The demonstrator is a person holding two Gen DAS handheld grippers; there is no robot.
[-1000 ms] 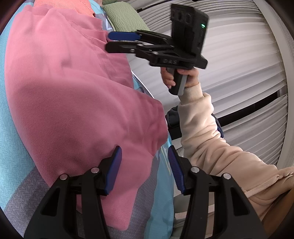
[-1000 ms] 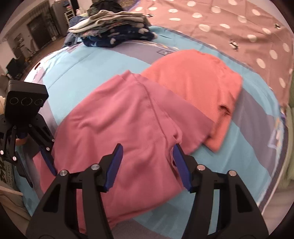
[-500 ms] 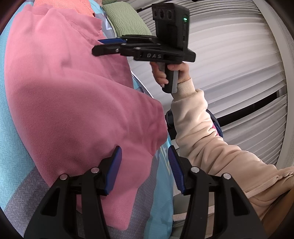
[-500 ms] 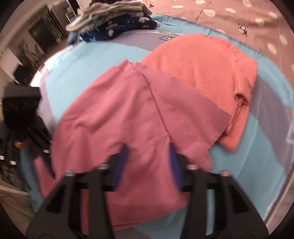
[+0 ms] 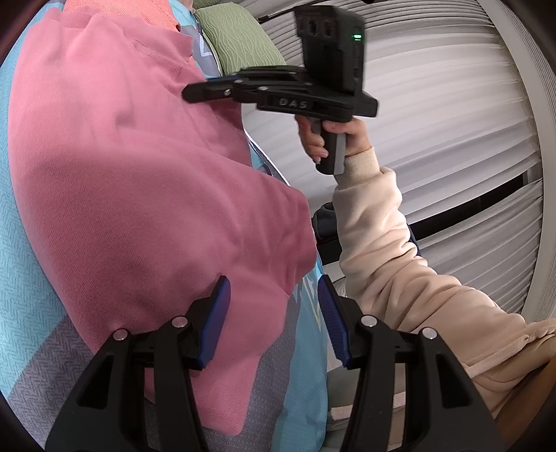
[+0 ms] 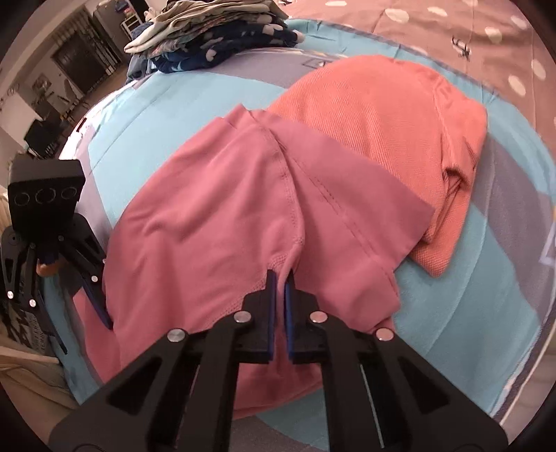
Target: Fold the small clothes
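Note:
A pink garment (image 6: 226, 215) lies spread on the blue and grey bedspread (image 6: 156, 101), its centre seam running toward me. My right gripper (image 6: 279, 278) is shut on the pink fabric where that seam meets the near edge, and a small fold is pinched between the pads. In the left wrist view the right gripper (image 5: 194, 92) reaches over the garment (image 5: 139, 191) from the side, held by a hand in a cream sleeve (image 5: 382, 250). My left gripper (image 5: 272, 285) stands open at the garment's corner, with fabric lying between its fingers and not pressed.
An orange knit garment (image 6: 382, 121) lies beyond the pink one, partly under it. A stack of folded clothes (image 6: 215, 34) sits at the far end. A brown dotted blanket (image 6: 434, 27) covers the far right. A green pillow (image 5: 239, 38) and a white pleated curtain (image 5: 434, 139) border the bed.
My right gripper has come down to the pink garment's seam and gone from open to shut on the fabric. The left gripper has kept still and open.

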